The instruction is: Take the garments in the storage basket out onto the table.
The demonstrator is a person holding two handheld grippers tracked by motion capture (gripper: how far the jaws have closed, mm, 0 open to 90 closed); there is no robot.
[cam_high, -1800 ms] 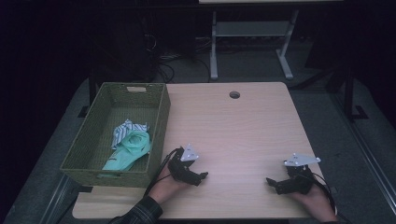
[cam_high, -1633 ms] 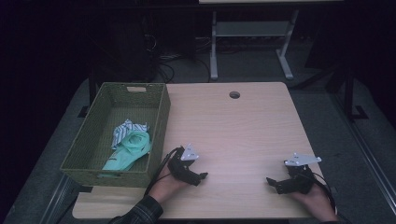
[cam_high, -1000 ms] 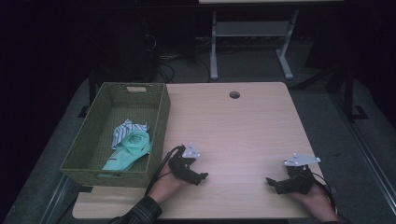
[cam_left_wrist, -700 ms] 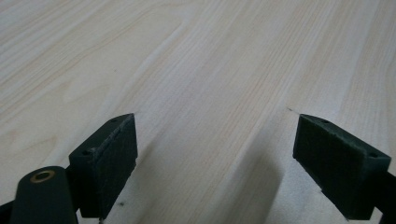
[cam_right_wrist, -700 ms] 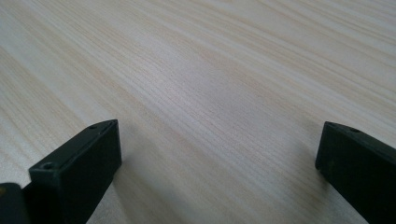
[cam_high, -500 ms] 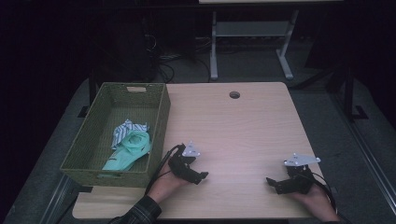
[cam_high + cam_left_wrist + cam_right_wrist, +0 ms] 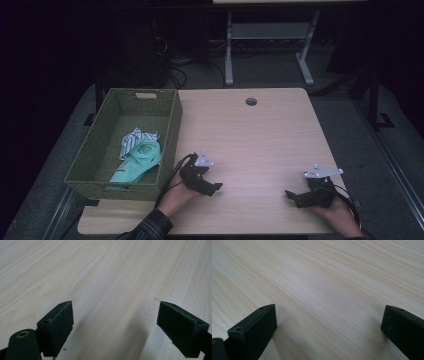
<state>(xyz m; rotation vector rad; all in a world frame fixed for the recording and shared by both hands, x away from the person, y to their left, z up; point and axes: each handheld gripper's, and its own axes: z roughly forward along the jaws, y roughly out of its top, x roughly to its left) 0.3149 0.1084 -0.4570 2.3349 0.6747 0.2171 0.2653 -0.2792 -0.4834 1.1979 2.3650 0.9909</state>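
Note:
My left gripper rests on the light wooden table near its front edge, just right of a green woven basket. In the left gripper view the left gripper is open, its two black pads wide apart over bare wood. My right gripper lies at the front right of the table, pointing left. The right gripper is open too, with nothing between its jaws. Inside the basket lie a mint-green cloth and a striped white cloth.
A round cable hole sits near the table's far edge. Beyond the table stand a white desk frame and tangled cables on a dark floor. The person's hands hold both grippers from the front edge.

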